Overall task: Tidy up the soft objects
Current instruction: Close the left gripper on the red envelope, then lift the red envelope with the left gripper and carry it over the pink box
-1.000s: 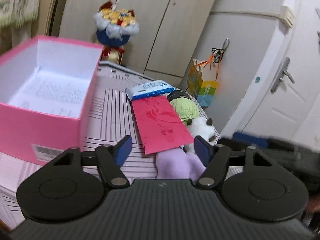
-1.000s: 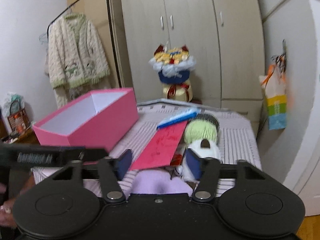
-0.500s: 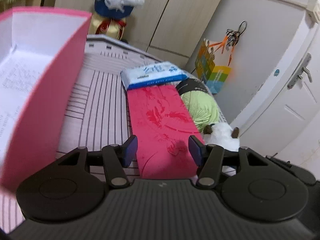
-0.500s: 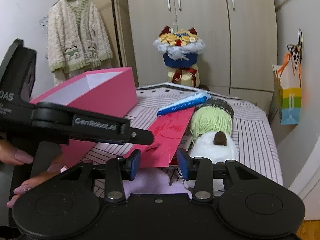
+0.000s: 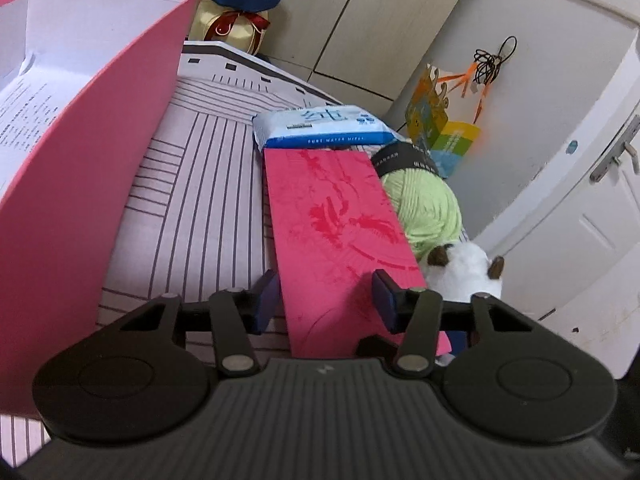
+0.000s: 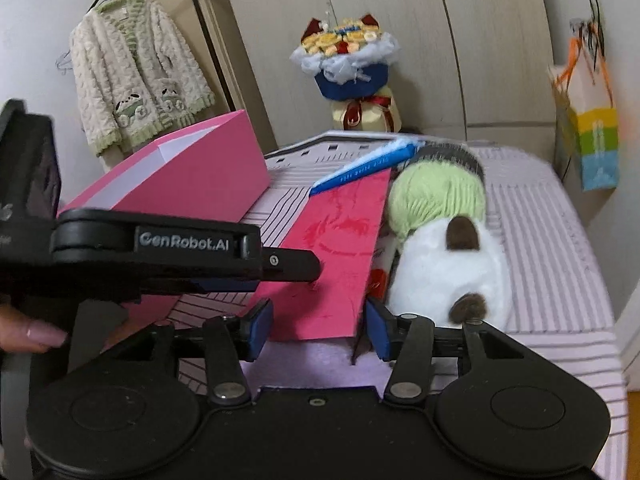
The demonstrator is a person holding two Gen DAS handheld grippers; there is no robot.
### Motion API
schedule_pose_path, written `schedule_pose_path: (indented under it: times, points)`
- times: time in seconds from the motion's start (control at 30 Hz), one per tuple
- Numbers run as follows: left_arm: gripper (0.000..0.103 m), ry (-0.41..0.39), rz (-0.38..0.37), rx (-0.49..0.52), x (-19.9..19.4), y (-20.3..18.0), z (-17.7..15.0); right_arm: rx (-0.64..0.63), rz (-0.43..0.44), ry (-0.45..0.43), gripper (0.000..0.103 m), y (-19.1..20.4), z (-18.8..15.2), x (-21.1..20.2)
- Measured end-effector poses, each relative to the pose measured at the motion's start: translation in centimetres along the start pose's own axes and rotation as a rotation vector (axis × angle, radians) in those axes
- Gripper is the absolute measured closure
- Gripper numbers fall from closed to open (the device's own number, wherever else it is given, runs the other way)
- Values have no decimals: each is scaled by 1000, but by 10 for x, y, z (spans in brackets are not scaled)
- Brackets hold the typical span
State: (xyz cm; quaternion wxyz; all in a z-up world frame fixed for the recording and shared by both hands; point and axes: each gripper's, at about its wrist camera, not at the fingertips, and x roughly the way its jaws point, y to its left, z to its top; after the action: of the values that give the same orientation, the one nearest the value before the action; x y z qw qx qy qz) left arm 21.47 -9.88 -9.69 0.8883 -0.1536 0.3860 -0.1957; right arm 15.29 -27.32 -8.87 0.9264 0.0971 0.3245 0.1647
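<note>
A long red card [image 5: 336, 232] lies on the striped table, its far end by a blue wipes pack [image 5: 320, 128]. Right of it sit a green yarn ball [image 5: 424, 208] and a white plush [image 5: 464, 276] with brown ears. My left gripper [image 5: 325, 300] hovers over the card's near end with its jaws closing and the pads not pressing on it. My right gripper [image 6: 319, 328] flanks the same card [image 6: 340, 256] end, jaws opening, above a purple soft thing [image 6: 320, 356]. The left gripper [image 6: 304, 270] reaches in from the left. The yarn ball [image 6: 436, 196] and white plush [image 6: 440, 276] lie just right.
An open pink box [image 5: 80, 184] stands close on the left, lined white inside. Behind the table are a bouquet [image 6: 348, 60], wardrobe doors and a hung cardigan [image 6: 136, 72]. A coloured gift bag [image 6: 592, 136] hangs right. A person's hand [image 6: 32, 332] holds the left gripper.
My left gripper slid right from beside the pink box onto the red card and narrowed its jaws. My right gripper sank closer to the card and widened its jaws.
</note>
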Motion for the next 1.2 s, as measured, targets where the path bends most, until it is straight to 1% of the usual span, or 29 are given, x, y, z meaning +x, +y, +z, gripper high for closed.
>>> schedule_pose_path:
  times: [0.03, 0.1, 0.23, 0.3, 0.37, 0.4, 0.47, 0.57, 0.87, 1.2]
  points:
    - [60, -7, 6, 5, 0, -1, -1, 7, 2, -4, 45, -1, -1, 1]
    - [64, -19, 18, 9, -2, 0, -1, 11, 0, -11, 45, 0, -1, 3]
    - [66, -14, 0, -7, -2, 5, 1, 28, 3, -28, 43, 0, -1, 2]
    - [66, -16, -7, -20, -3, 7, 0, 29, -10, -40, 50, 2, 0, 1]
    - [66, -29, -10, -23, -6, 8, -1, 20, -22, -49, 59, 4, 0, -2]
    - [66, -37, -14, -25, -8, 8, -1, 19, -22, -53, 60, 4, 0, -4]
    - [66, -58, -20, -27, -13, 7, -2, 9, -22, -62, 66, 7, 1, -9]
    - [66, -77, -24, -19, -21, 4, -3, -3, -22, -67, 66, 13, 2, -16]
    - [66, -92, -21, 4, -49, 0, -7, 10, -5, -80, 66, 26, 2, -37]
    - [66, -73, -45, 23, -83, 4, -18, 14, 47, -21, 66, 44, -2, -63]
